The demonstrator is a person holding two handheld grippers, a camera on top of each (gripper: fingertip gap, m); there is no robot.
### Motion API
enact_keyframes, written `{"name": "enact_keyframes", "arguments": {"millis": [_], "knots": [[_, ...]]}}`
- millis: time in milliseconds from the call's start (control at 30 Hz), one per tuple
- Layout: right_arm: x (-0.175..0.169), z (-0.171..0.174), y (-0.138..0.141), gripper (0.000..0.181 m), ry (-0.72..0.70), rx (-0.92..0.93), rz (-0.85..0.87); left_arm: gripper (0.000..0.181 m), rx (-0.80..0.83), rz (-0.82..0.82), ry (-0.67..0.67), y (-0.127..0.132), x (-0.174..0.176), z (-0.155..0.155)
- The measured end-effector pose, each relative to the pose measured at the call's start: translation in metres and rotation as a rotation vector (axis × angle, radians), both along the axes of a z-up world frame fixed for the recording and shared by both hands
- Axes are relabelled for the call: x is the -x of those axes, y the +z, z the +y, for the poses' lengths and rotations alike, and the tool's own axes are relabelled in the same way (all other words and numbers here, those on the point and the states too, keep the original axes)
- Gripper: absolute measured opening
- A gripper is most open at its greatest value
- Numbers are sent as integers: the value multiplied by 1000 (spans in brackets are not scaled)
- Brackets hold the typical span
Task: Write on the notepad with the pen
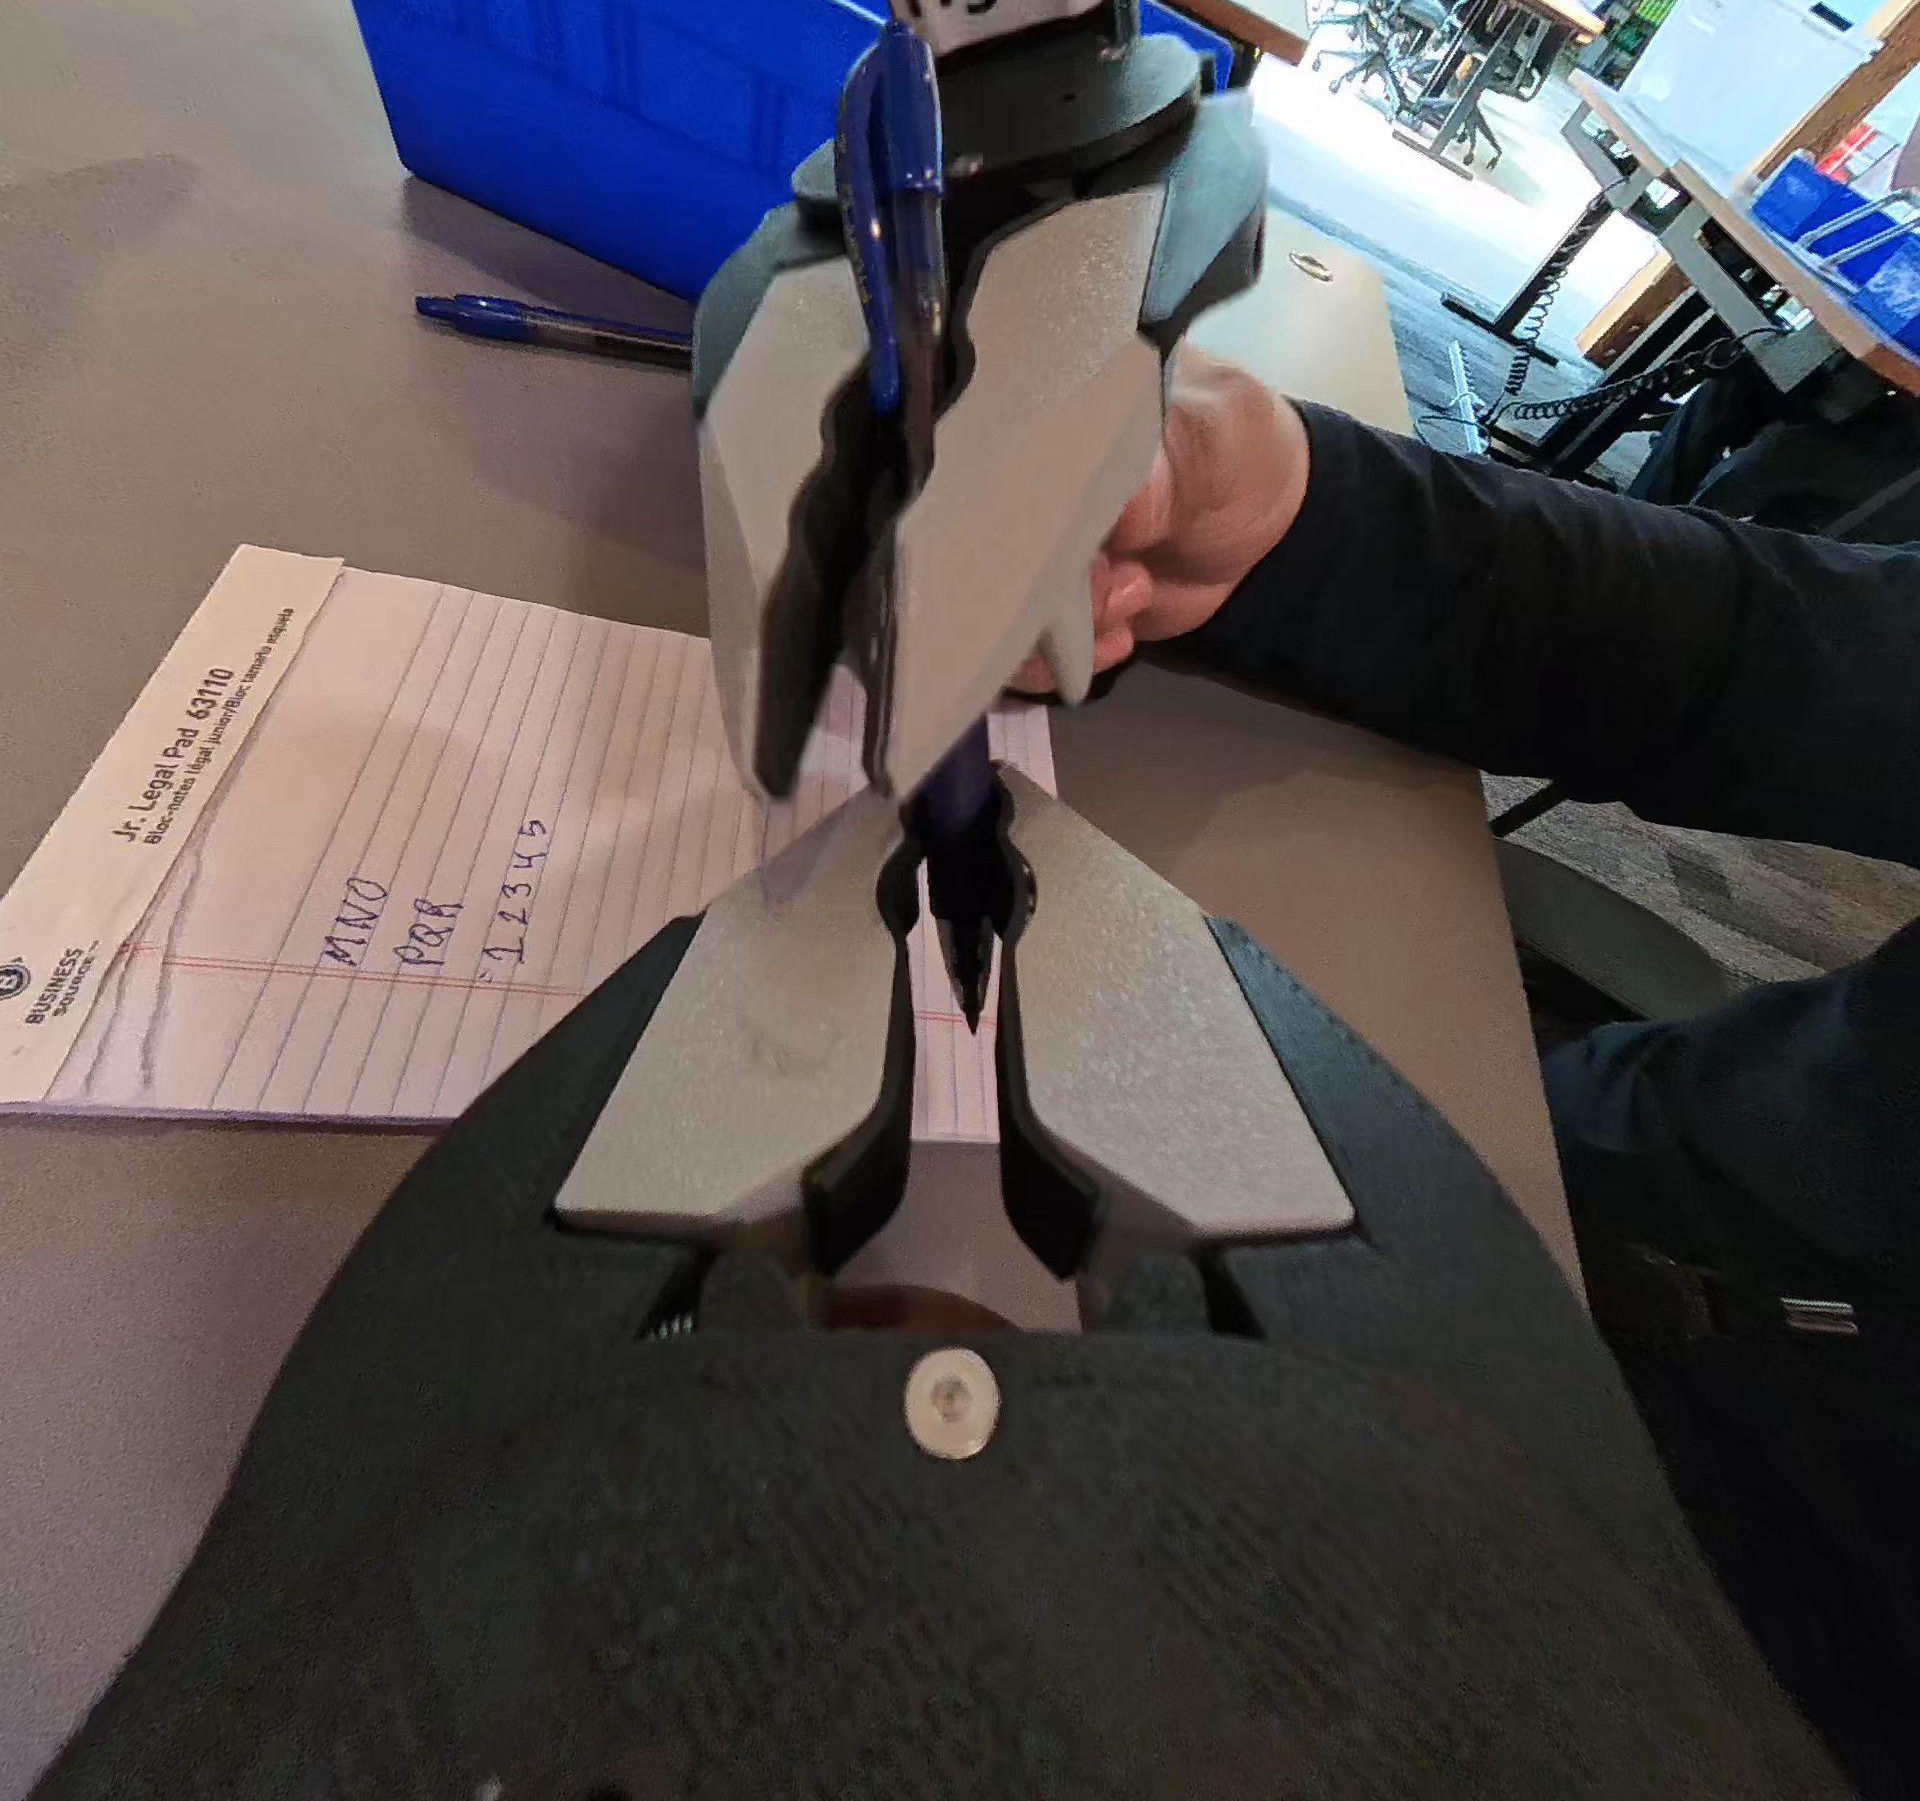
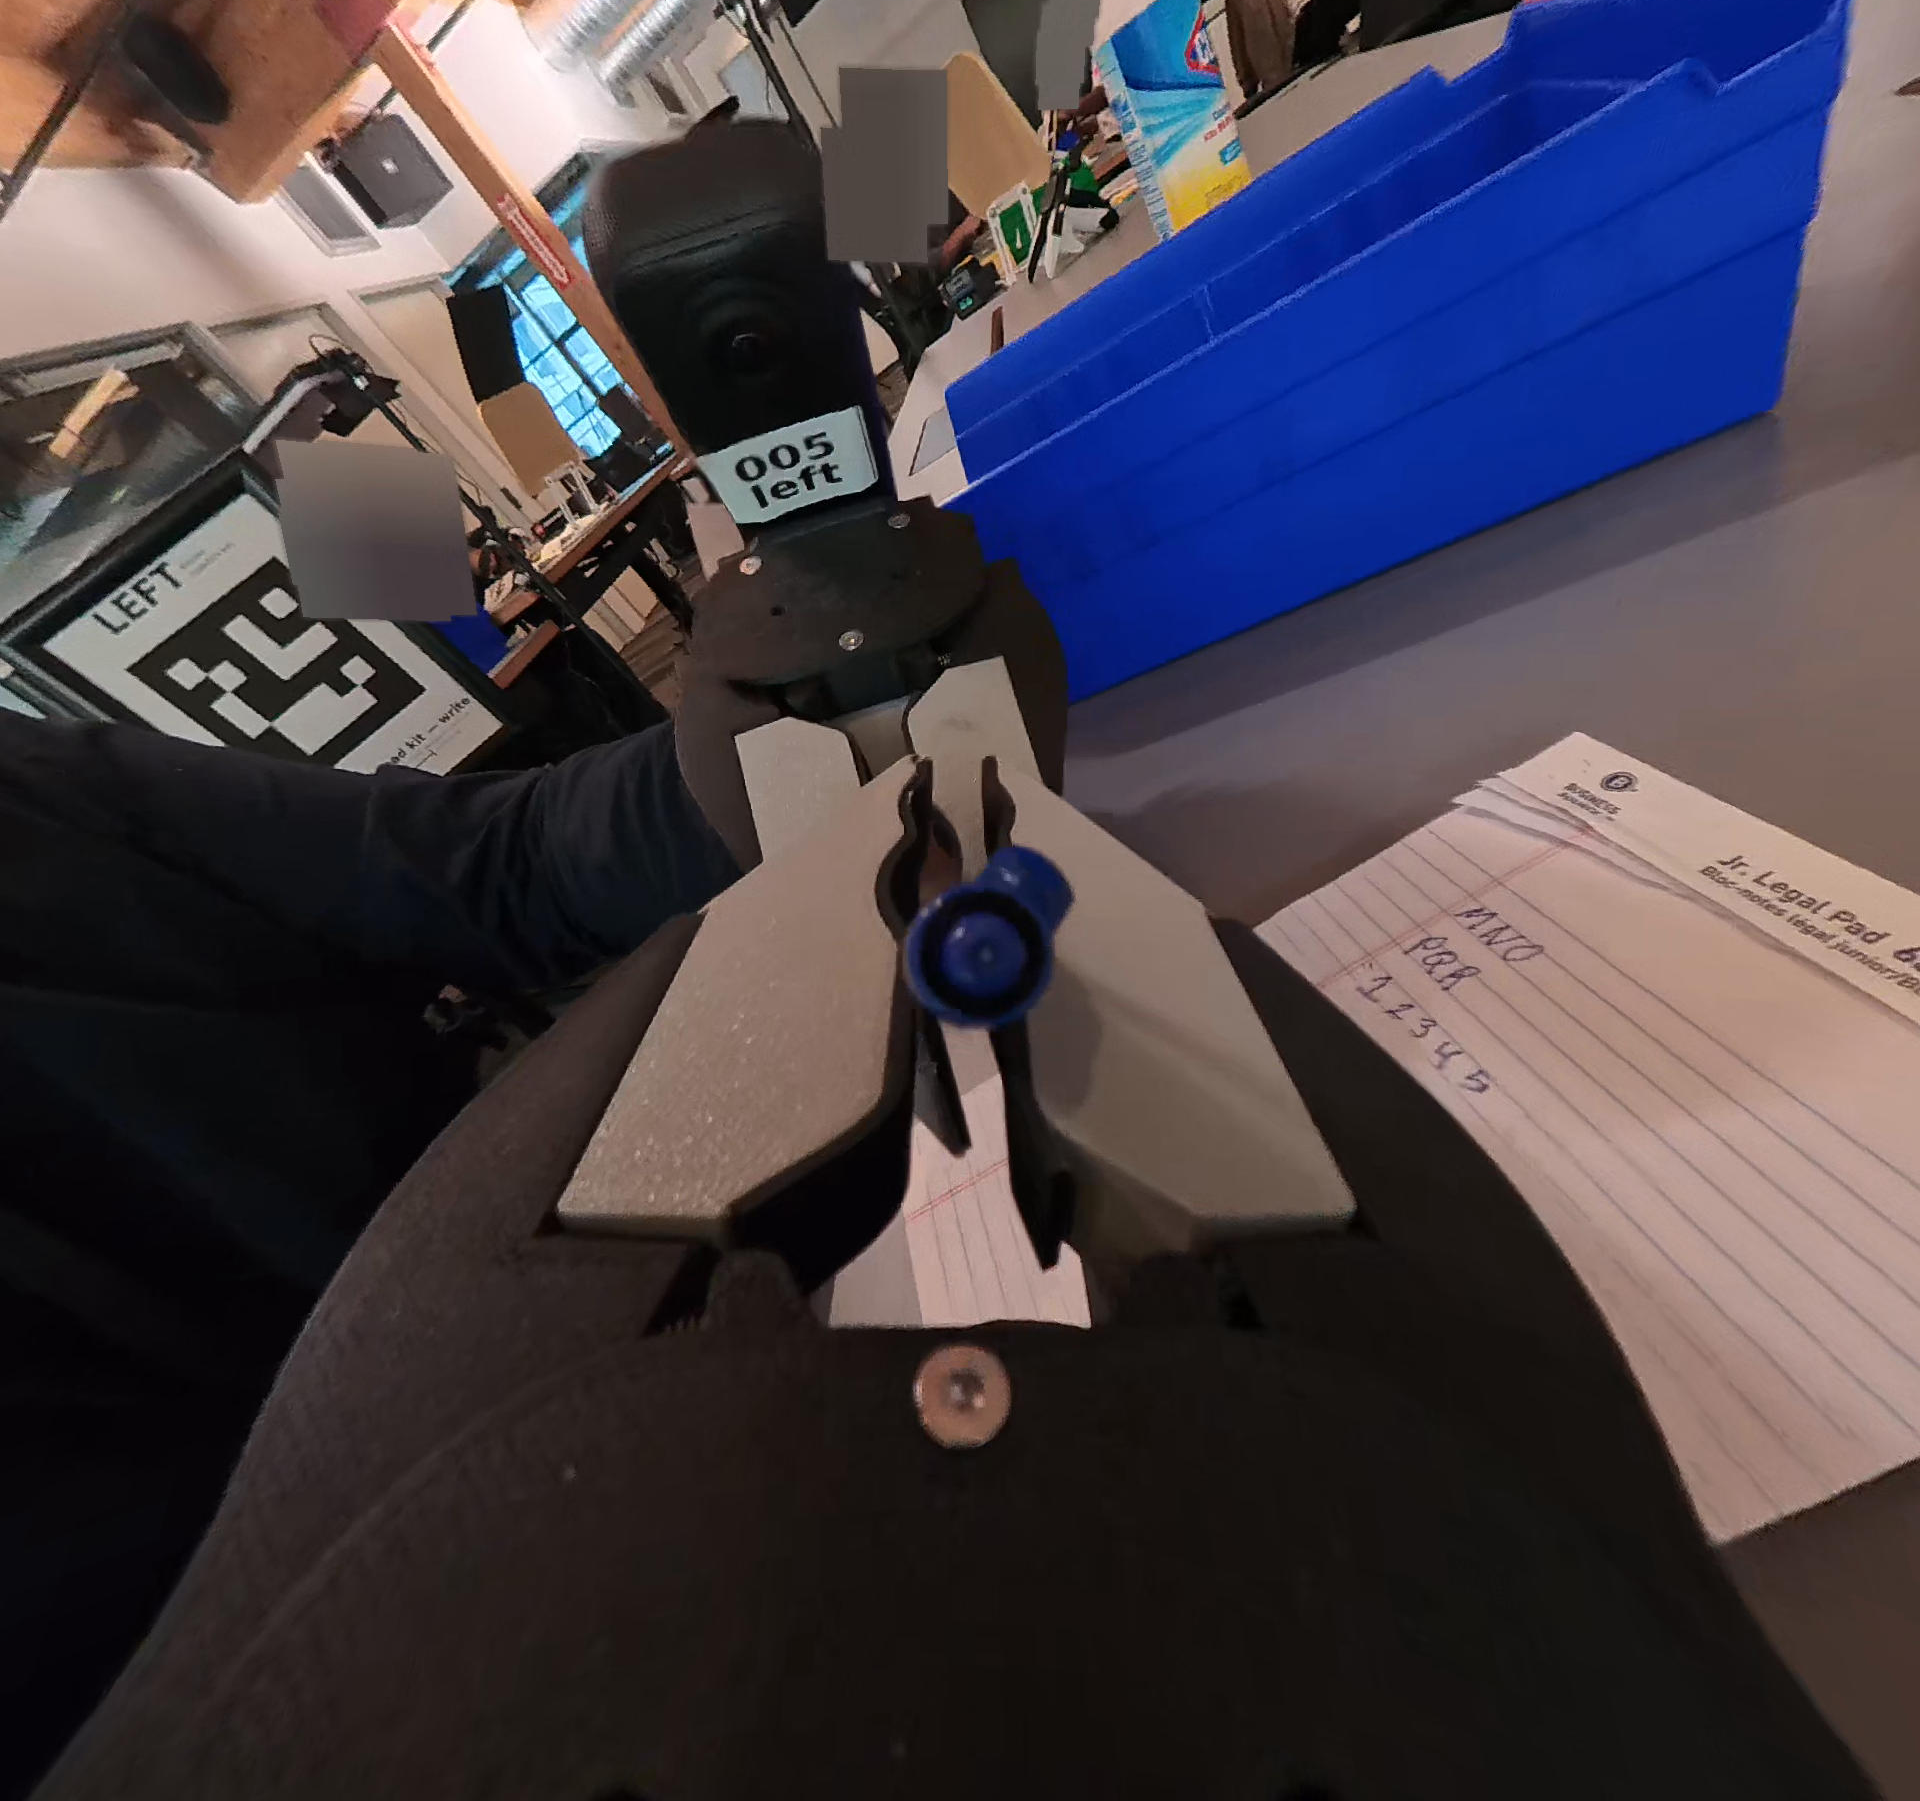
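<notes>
A blue plastic pen [image 1: 896, 224] with its cap on the back end stands almost straight up over the white lined paper notepad [image 1: 416, 764], which lies flat on the grey table [image 1: 208, 349]. The right claw [image 2: 961, 910] is clenched on the pen. The left claw [image 1: 951, 816] has the pen's dark tip end between its fingers, but I cannot tell if it squeezes. In the left wrist view, a second blue pen [image 1: 551, 323] lies at 11 o'clock, beside a big blue plastic bin [image 1: 582, 68]. A bare hand [image 1: 1195, 525] shows at 3 o'clock.
</notes>
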State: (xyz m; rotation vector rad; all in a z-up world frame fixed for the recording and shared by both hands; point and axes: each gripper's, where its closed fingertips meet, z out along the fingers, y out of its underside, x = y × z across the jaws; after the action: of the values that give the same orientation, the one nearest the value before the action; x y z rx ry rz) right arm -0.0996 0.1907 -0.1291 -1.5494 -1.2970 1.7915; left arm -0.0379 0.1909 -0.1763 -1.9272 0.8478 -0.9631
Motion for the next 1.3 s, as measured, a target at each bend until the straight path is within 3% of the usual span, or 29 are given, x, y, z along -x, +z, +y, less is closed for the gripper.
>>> {"name": "enact_keyframes", "arguments": {"millis": [200,300,600,1167,1300], "knots": [[-26,37,44,13,-141,101,229,6,5,23,-15,-5,-3,-3],[-40,50,57,0,-184,144,313,6,-7,36,-16,-6,-4,-3],[-32,39,53,0,-120,174,301,6,-49,78,-8,-8,-7,-2],[-21,41,33,0,-196,58,203,4,-53,151,52,-19,0,6],[-27,43,44,0,-189,124,294,4,-69,110,46,-10,-2,6]]}}
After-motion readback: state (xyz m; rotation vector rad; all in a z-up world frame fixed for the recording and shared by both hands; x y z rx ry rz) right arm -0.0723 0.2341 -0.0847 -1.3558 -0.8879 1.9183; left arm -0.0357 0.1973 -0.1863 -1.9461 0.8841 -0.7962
